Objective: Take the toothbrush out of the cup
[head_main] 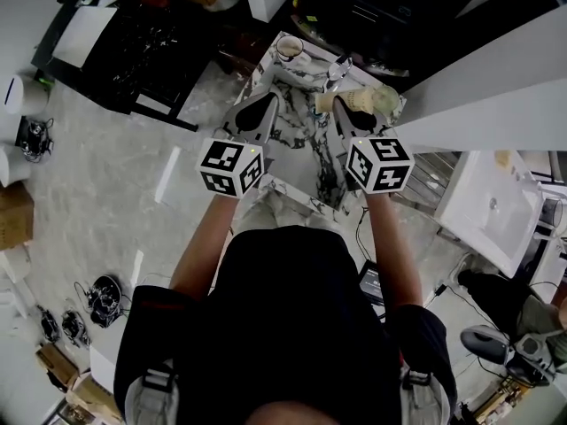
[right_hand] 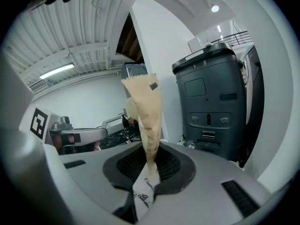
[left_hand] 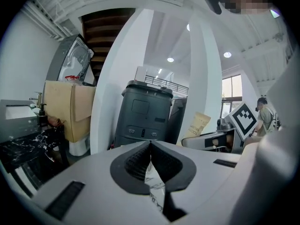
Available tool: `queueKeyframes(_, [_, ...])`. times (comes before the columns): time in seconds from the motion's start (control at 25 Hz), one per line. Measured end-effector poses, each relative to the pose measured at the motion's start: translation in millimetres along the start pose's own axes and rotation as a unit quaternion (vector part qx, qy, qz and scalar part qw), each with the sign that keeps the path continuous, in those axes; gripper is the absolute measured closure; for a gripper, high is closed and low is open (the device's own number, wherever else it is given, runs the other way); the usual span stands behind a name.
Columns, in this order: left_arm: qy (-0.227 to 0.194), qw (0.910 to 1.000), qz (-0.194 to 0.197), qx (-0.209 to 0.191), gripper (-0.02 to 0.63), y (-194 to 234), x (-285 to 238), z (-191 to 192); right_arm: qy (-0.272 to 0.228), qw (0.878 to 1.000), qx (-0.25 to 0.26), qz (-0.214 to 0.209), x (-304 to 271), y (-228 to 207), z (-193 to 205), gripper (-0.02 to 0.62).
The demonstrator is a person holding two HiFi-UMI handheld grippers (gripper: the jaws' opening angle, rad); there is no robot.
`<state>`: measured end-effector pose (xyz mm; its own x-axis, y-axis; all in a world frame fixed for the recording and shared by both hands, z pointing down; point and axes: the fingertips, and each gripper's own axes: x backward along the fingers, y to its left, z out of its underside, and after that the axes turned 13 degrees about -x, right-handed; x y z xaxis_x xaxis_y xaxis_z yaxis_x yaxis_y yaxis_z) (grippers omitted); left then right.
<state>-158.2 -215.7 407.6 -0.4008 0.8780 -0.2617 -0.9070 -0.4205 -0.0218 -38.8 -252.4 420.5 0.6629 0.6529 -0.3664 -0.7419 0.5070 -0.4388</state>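
My right gripper [right_hand: 151, 156] is shut on the lower end of a tan paper toothbrush packet [right_hand: 145, 111], which stands up out of the jaws. From the head view the packet [head_main: 341, 103] lies just ahead of the right gripper [head_main: 347, 113], over the marble table [head_main: 306, 144]. A cup [head_main: 289, 48] stands at the table's far end, apart from both grippers. My left gripper [left_hand: 150, 146] is shut with nothing between its pads; it hovers over the table's left side [head_main: 262, 112]. The left gripper view also catches the packet [left_hand: 199, 124] beside the right gripper's marker cube [left_hand: 243, 118].
A clear glass [head_main: 387, 98] and a metal fitting [head_main: 339, 69] sit at the table's far right. A dark grey machine [left_hand: 145, 114] stands ahead, with a cardboard box [left_hand: 70, 109] to its left. A white basin [head_main: 492, 206] is to the right, and cables lie on the floor.
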Motion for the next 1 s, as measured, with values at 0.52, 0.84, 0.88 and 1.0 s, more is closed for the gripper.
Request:
queueKeyframes(0.52, [0.015,0.9981,0.058,-0.014,0.594,40,-32,13,0.012,0.999,-0.019,0.04,-43,4,7,0.526])
queueKeyframes(0.84, [0.032,0.9957,0.086,-0.014,0.594,58,-63,25,0.014,0.998,-0.031,0.052,-66,-3,2,0.526])
queueKeyframes(0.88, [0.033,0.9955,0.087,-0.015,0.594,60,-66,26,0.016,0.998,-0.031,0.053,-69,-4,3,0.526])
queueKeyframes(1.0, [0.033,0.9945,0.099,-0.008,0.592,66,-74,31,0.021,0.998,-0.033,0.058,-76,-7,6,0.526])
